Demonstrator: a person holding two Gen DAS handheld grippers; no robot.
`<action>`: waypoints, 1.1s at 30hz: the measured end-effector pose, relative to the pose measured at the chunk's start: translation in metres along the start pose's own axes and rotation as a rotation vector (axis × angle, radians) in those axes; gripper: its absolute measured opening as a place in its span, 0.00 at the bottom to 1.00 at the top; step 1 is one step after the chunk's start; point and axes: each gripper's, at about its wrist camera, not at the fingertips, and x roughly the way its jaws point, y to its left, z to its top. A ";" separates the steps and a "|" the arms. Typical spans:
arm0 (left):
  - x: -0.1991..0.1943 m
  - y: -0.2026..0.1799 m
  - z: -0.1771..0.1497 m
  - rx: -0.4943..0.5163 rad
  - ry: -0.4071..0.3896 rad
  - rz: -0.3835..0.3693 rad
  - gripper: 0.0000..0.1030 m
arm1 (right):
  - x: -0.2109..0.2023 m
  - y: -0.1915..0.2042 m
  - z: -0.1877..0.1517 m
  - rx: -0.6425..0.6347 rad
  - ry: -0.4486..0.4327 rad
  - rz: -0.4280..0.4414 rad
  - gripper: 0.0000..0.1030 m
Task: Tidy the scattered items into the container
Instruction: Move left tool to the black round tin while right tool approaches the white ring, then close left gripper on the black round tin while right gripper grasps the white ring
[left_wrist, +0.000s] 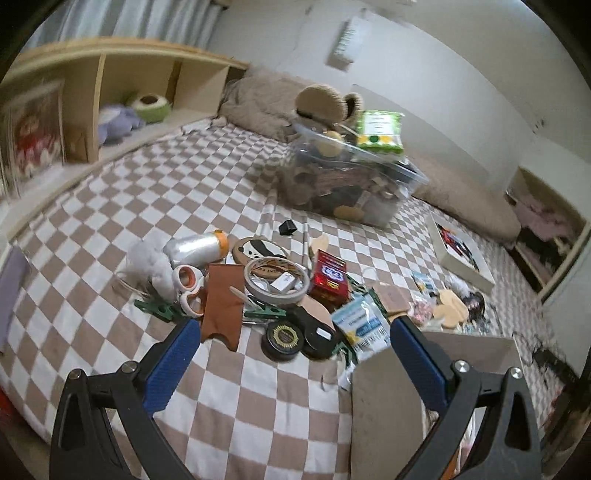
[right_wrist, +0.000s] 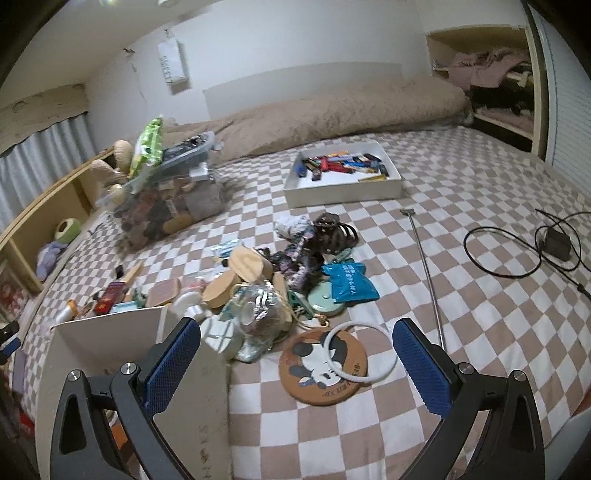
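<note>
Scattered items lie in a pile on the checkered bed. In the left wrist view I see a red box (left_wrist: 330, 277), a tape roll (left_wrist: 277, 286), a brown leather piece (left_wrist: 222, 304), orange-handled scissors (left_wrist: 190, 291) and round black tins (left_wrist: 283, 335). My left gripper (left_wrist: 295, 334) is open and empty, just short of the tins. A grey-white cardboard box (left_wrist: 391, 406) stands at its right finger. In the right wrist view a Mickey coaster (right_wrist: 322, 365) with a white ring (right_wrist: 361, 352) lies between the fingers of my open, empty right gripper (right_wrist: 295, 338). The box (right_wrist: 110, 343) stands at its left finger.
A full clear plastic bin (left_wrist: 343, 177) stands further up the bed, with a green pack on top. A white tray (right_wrist: 343, 173) of small items lies beyond the pile. A metal rod (right_wrist: 428, 273) and black charger cable (right_wrist: 517, 247) lie at right. A wooden shelf (left_wrist: 92, 96) runs along the left.
</note>
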 end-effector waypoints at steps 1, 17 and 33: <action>0.006 0.003 0.002 -0.017 0.003 -0.004 1.00 | 0.005 -0.002 0.000 0.007 0.008 -0.004 1.00; 0.088 0.002 -0.013 0.013 0.209 0.024 1.00 | 0.061 -0.044 -0.005 0.170 0.086 -0.029 1.00; 0.140 -0.004 -0.046 0.233 0.357 0.169 1.00 | 0.108 -0.059 -0.024 0.186 0.268 -0.092 1.00</action>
